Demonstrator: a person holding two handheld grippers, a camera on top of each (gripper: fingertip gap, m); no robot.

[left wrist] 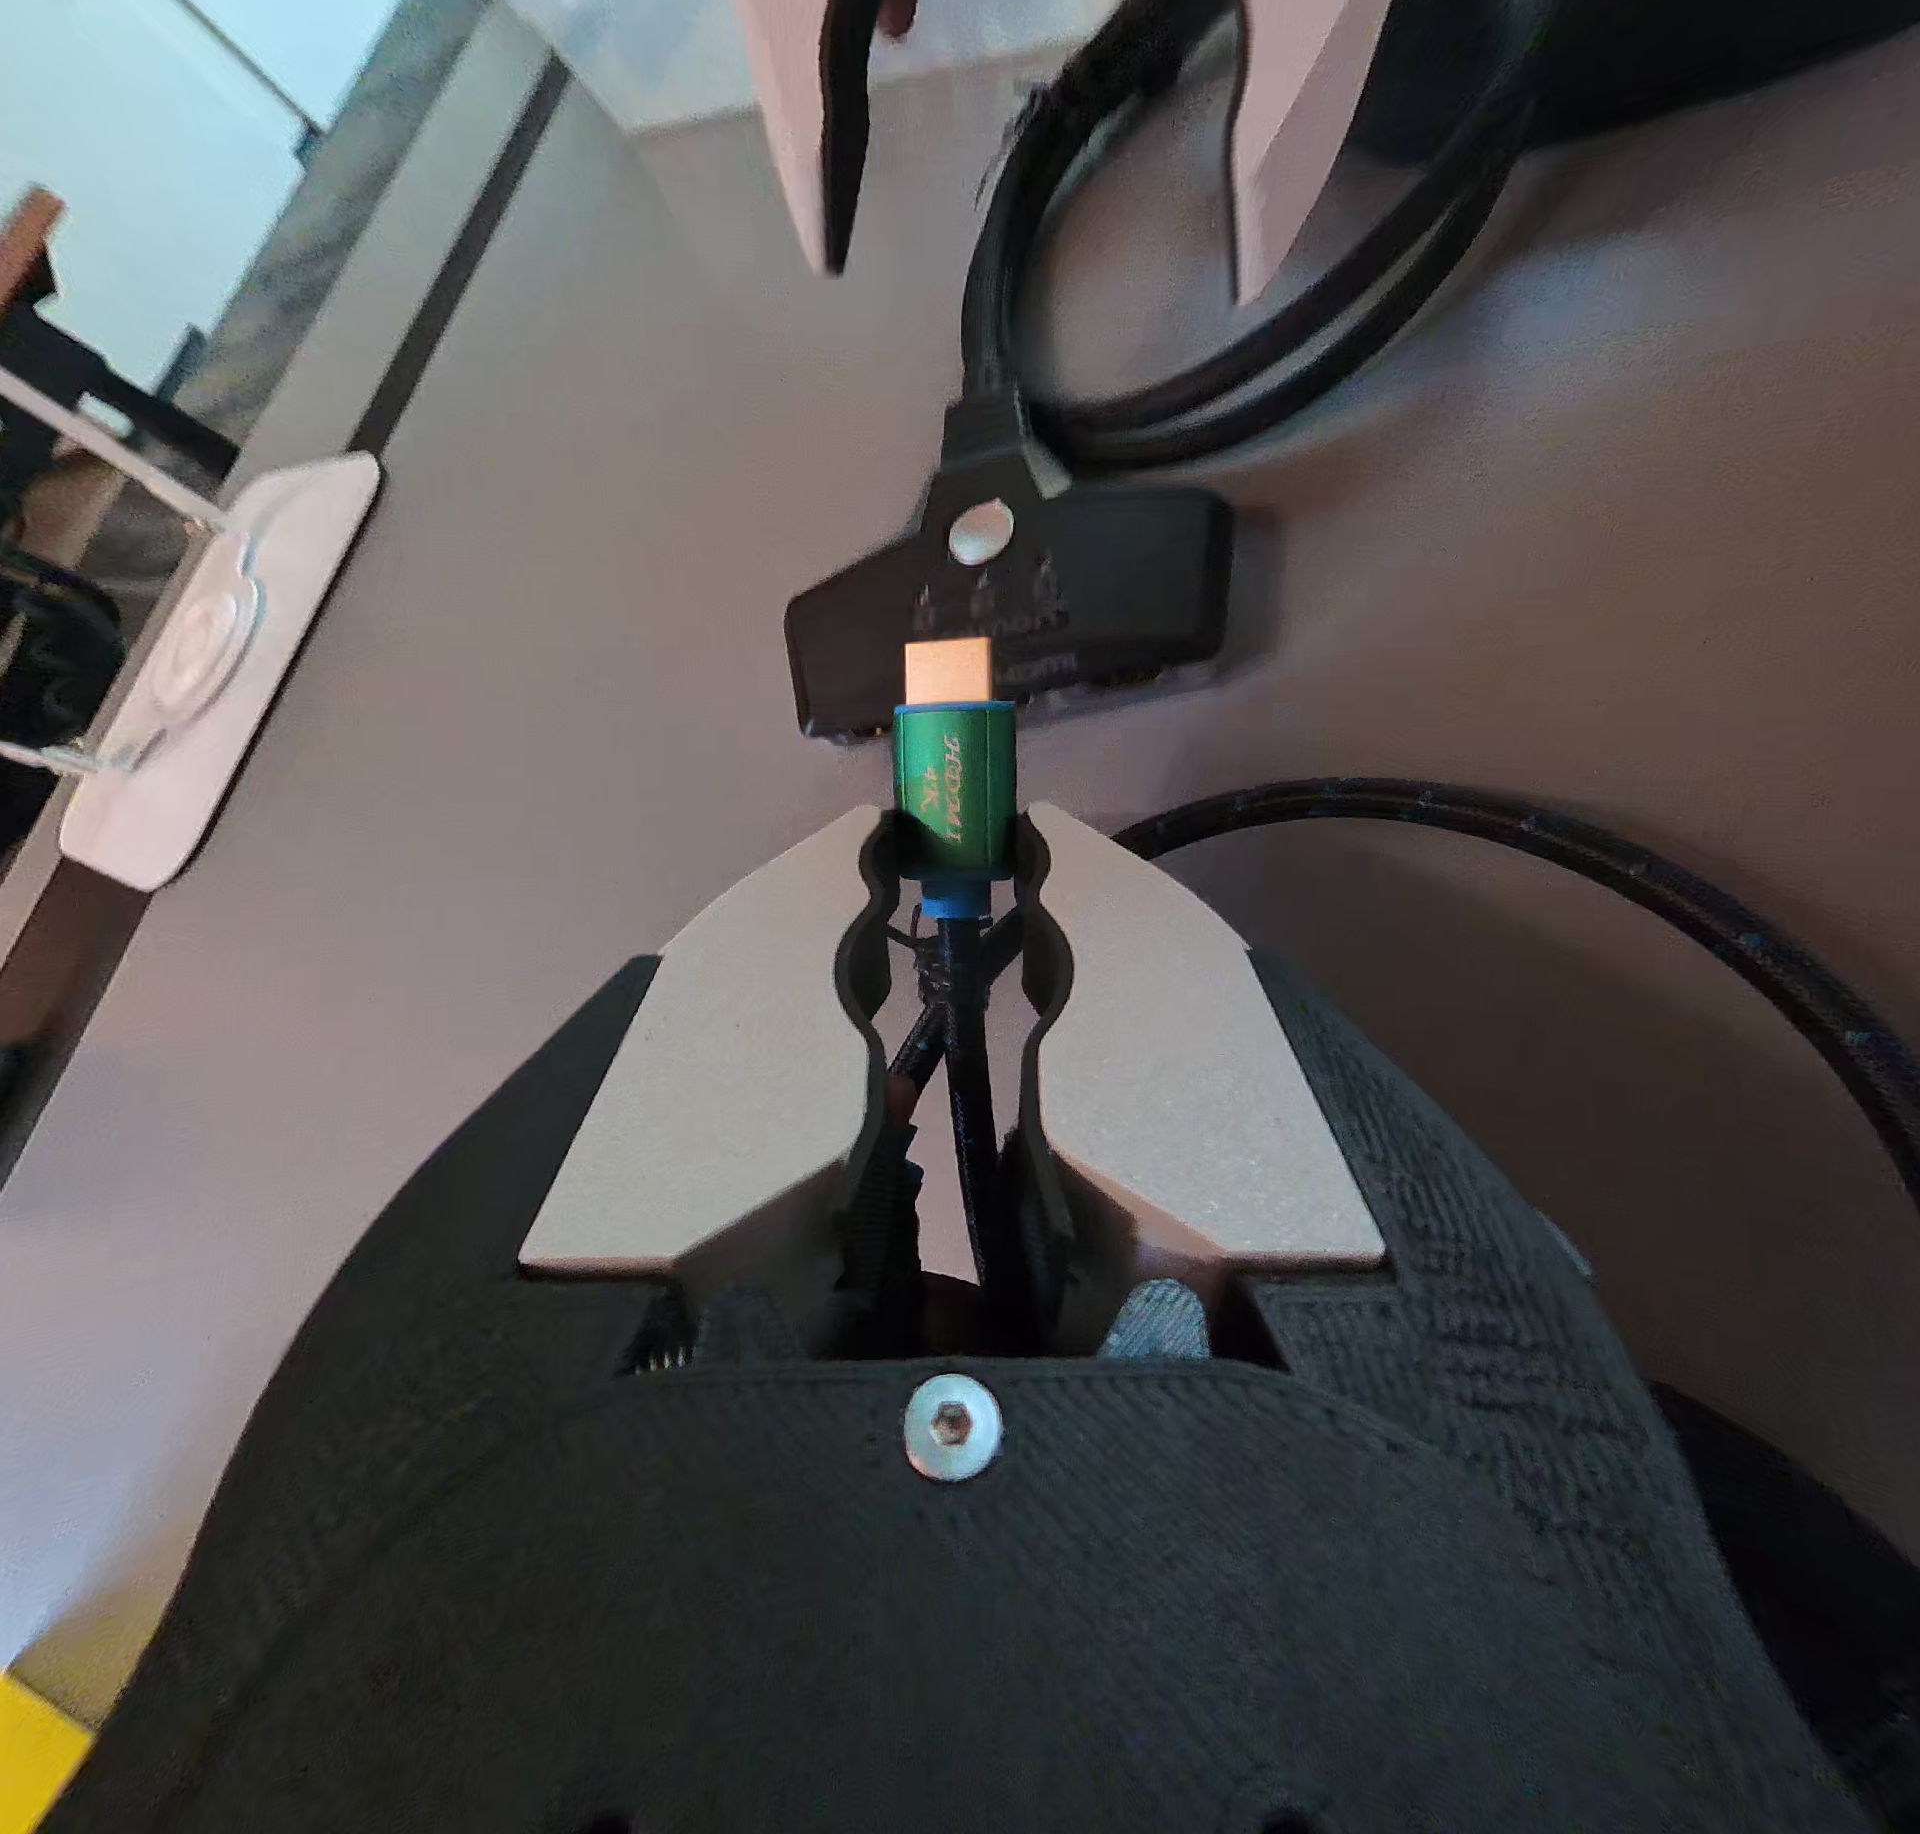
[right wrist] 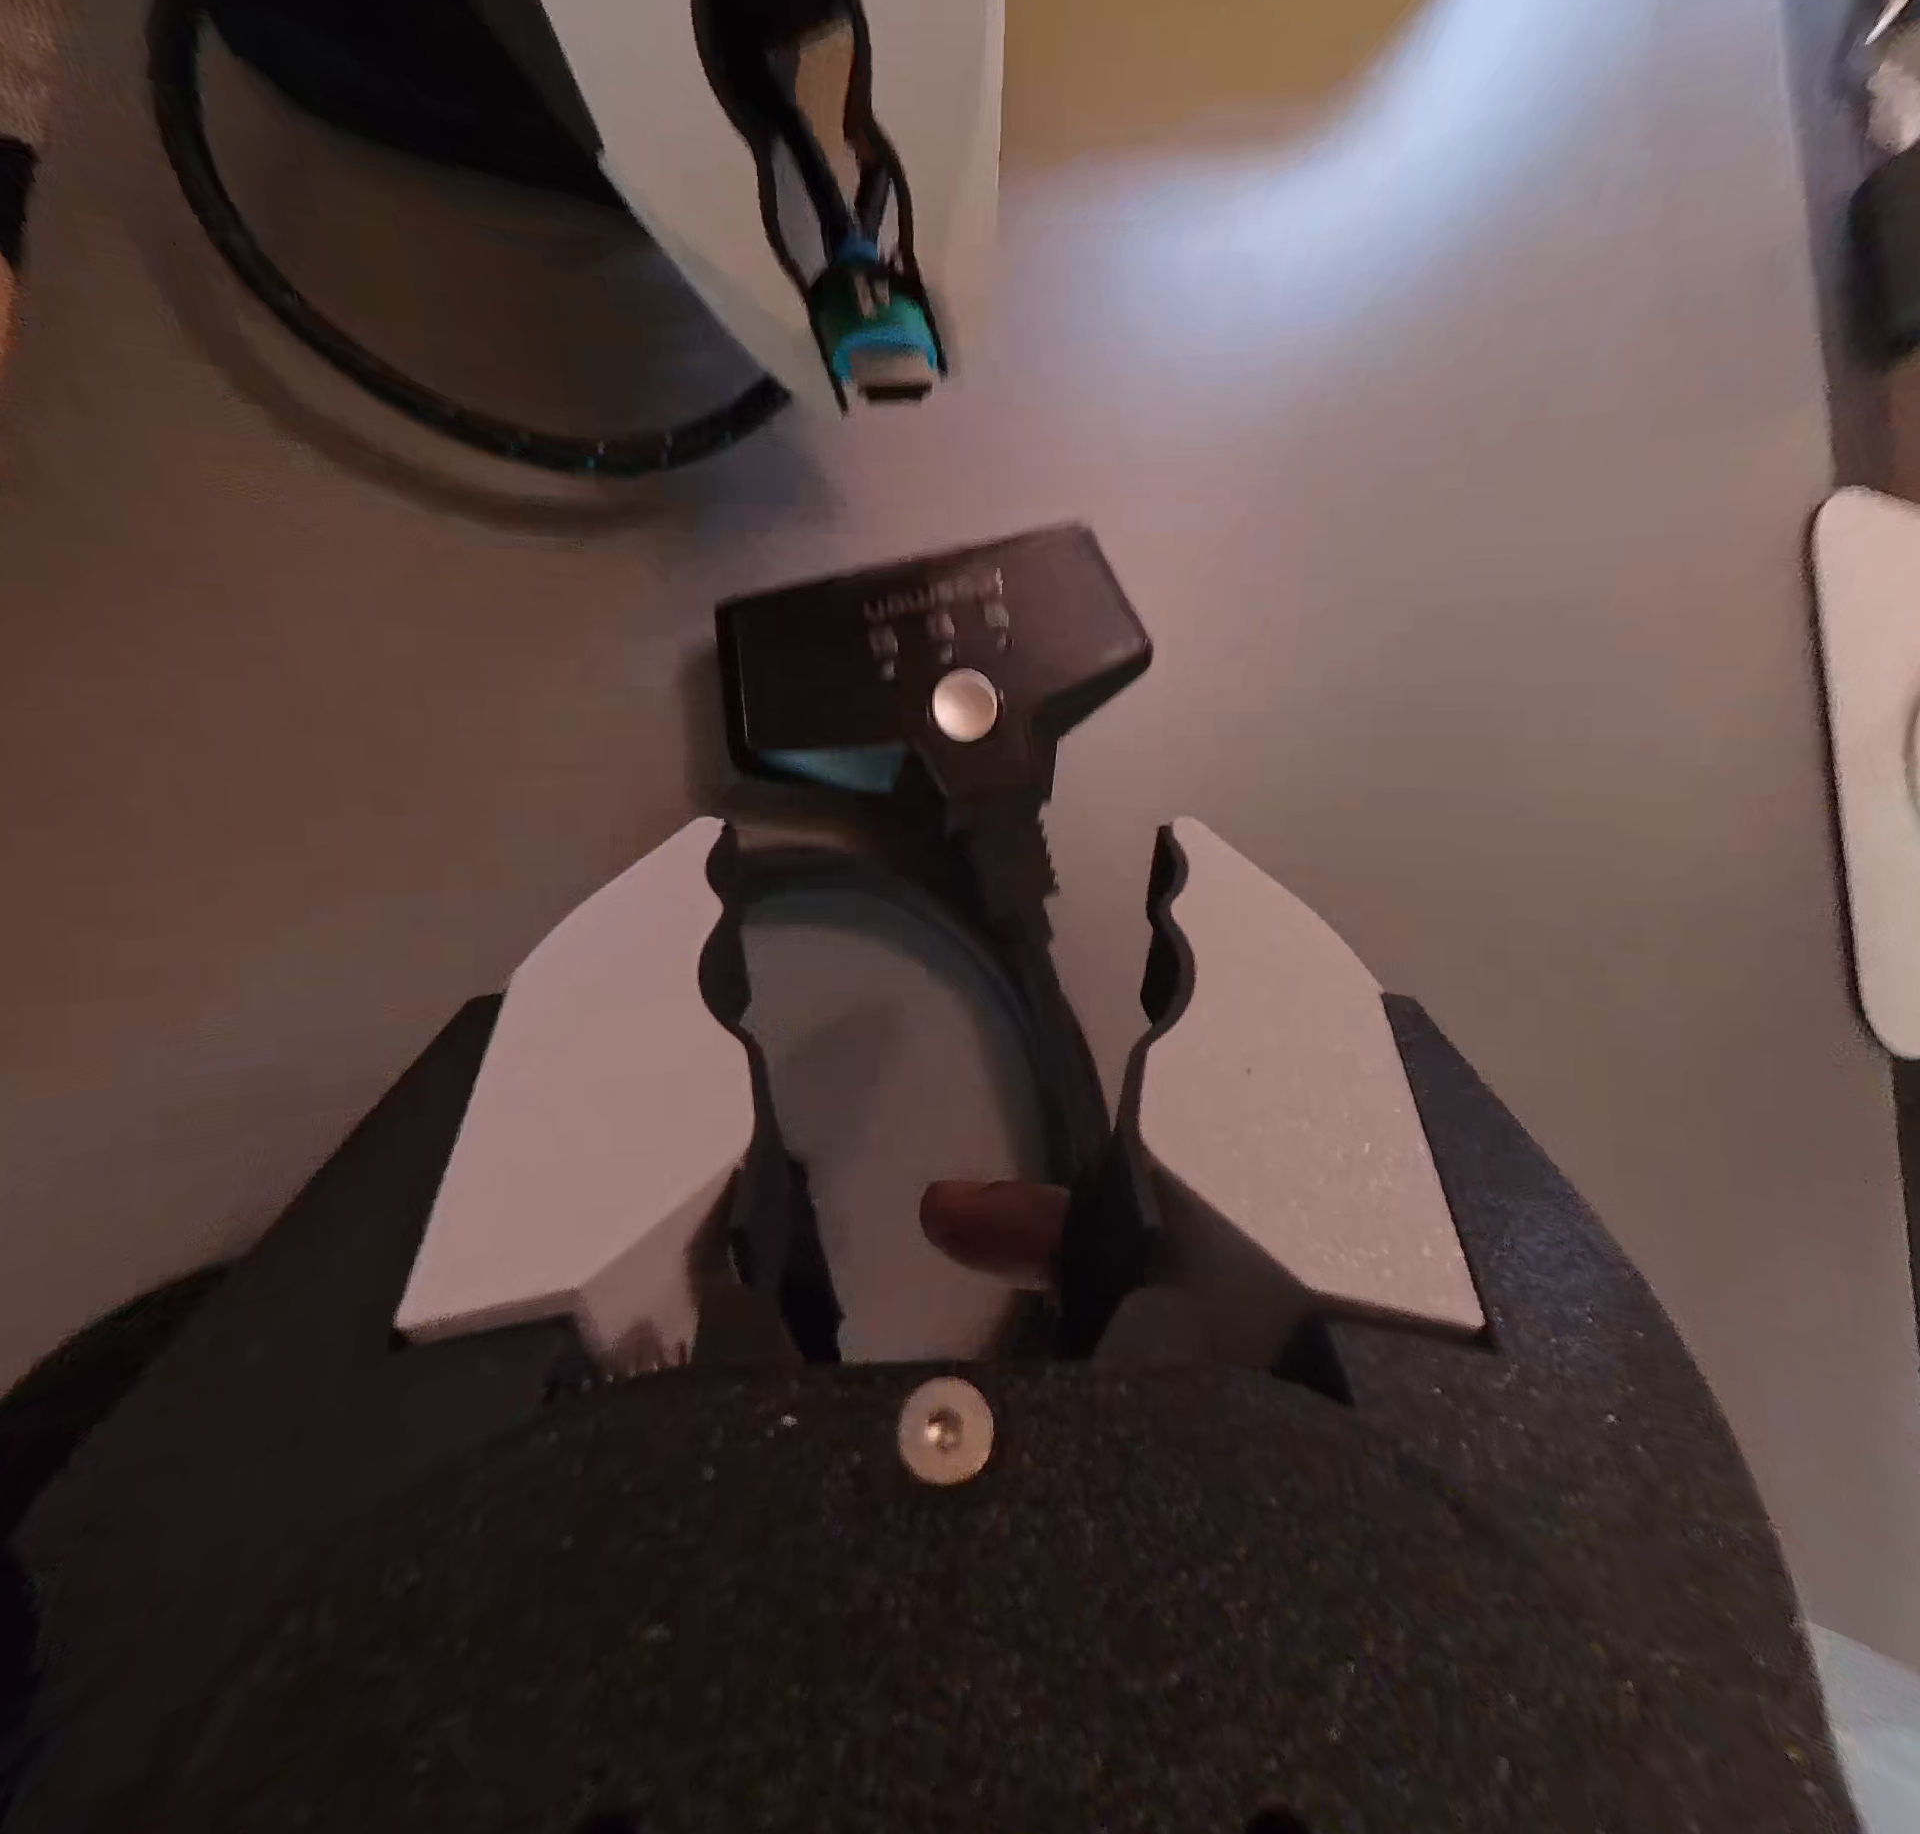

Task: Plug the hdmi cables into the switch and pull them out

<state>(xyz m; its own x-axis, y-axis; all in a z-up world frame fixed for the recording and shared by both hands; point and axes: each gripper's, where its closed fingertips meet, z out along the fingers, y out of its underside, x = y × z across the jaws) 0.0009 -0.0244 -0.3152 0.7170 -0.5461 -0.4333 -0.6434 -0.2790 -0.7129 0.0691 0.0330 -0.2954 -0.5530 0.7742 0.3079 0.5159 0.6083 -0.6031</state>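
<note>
Left gripper (left wrist: 951, 828) is clamping the green HDMI plug (left wrist: 951, 787) by its rear half, with the gold connector tip (left wrist: 945, 670) sticking out past the fingertips. The tip is overlapping the near port edge of the black switch (left wrist: 1101, 579), a little left of the switch's centre, but I cannot tell whether it is touching or seated; in the right wrist view the plug (right wrist: 883, 345) is hanging clearly apart from the switch (right wrist: 935, 631), with bare table showing between them. The plug's braided black cable (left wrist: 1558, 849) is running back between the fingers and looping out to the right of the switch.

Right gripper (right wrist: 940, 839) is sitting spread wide, holding nothing, on the far side of the switch from the plug, straddling the switch's own black pigtail cable (right wrist: 1023, 901) without pressing on it. In the left wrist view the right gripper (left wrist: 1039, 267) is showing beyond the switch, fingers well apart.

The switch is lying flat on the grey table (left wrist: 520, 745), silver button (left wrist: 980, 534) facing up. A white pad (left wrist: 223, 662) is lying well to the left of the switch, at the table edge. The pigtail is coiling away behind the switch.
</note>
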